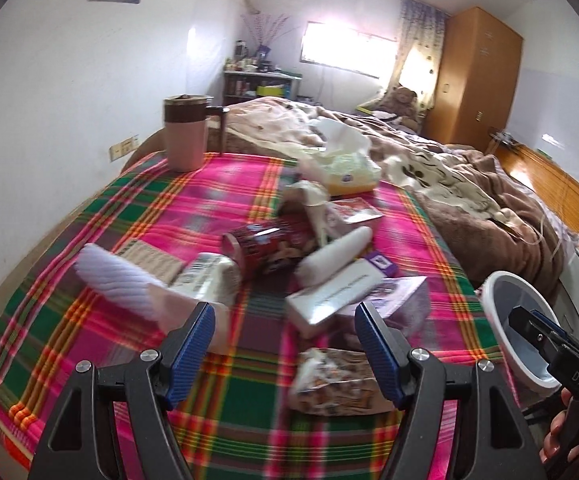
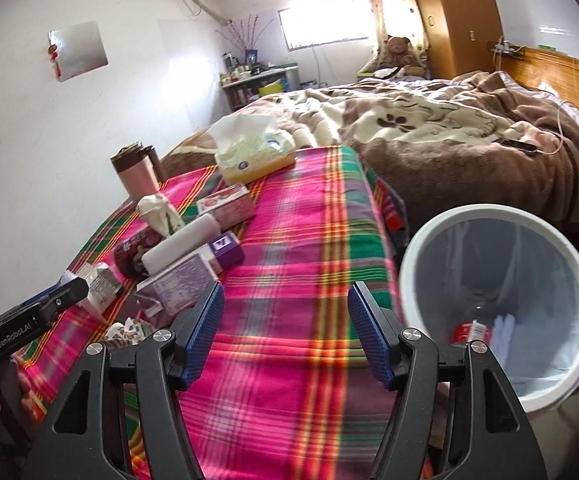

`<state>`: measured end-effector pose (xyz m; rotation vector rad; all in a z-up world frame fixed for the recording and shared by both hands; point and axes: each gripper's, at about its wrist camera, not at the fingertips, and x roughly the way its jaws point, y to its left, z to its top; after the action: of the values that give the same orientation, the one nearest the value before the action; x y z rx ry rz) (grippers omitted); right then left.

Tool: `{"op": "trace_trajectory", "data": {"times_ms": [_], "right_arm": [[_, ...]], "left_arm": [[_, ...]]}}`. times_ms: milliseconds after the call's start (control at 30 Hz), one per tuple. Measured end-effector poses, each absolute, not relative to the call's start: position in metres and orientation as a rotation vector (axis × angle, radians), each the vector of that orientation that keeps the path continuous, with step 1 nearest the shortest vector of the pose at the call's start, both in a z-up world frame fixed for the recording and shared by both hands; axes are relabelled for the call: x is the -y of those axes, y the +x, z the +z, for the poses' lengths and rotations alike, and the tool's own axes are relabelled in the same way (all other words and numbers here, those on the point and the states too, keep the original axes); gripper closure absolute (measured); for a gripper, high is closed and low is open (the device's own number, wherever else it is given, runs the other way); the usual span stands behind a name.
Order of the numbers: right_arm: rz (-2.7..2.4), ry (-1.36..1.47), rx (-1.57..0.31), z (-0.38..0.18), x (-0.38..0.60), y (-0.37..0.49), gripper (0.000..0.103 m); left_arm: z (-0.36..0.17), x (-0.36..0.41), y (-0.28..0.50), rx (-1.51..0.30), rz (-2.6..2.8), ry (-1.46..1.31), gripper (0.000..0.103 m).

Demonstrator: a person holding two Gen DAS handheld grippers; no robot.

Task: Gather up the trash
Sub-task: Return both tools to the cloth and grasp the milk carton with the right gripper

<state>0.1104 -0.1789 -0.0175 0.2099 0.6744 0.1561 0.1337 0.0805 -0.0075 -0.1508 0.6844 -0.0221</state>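
Covering table – plaid cloth (image 2: 301, 240), bed (image 2: 449, 140) behind

trash pile (image 1: 313, 264) lies on the cloth (image 2: 297, 264), bin (image 2: 501, 316) to its right.

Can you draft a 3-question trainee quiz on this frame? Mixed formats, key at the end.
1. True or false: the left claw holds a wrapper.
2. What already lies in the white bin? A) red-labelled bottle B) pink mug C) tissue pack
3. Fill in: the pink mug stands ___ on the plaid cloth.

Key:
1. False; both it and the right claw are open with nothing between the pads.
2. A, the red-labelled bottle.
3. Upright.
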Motion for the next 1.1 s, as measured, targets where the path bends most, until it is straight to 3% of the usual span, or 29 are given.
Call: {"op": "trace_trajectory", "data": {"times_ms": [633, 1100], "right_arm": [[0.278, 0.327, -0.825, -0.04, 0.11, 0.16, 0.037], [0.273, 0.451, -0.901, -0.046, 0.102, 0.185, 0.037]], "left_arm": [[-0.025, -0.193, 0.146, -0.709, 0.114, -0.29, 0.031], [-0.031, -0.163, 0.159, -0.735, -0.023, -0.223, 0.031]]}}
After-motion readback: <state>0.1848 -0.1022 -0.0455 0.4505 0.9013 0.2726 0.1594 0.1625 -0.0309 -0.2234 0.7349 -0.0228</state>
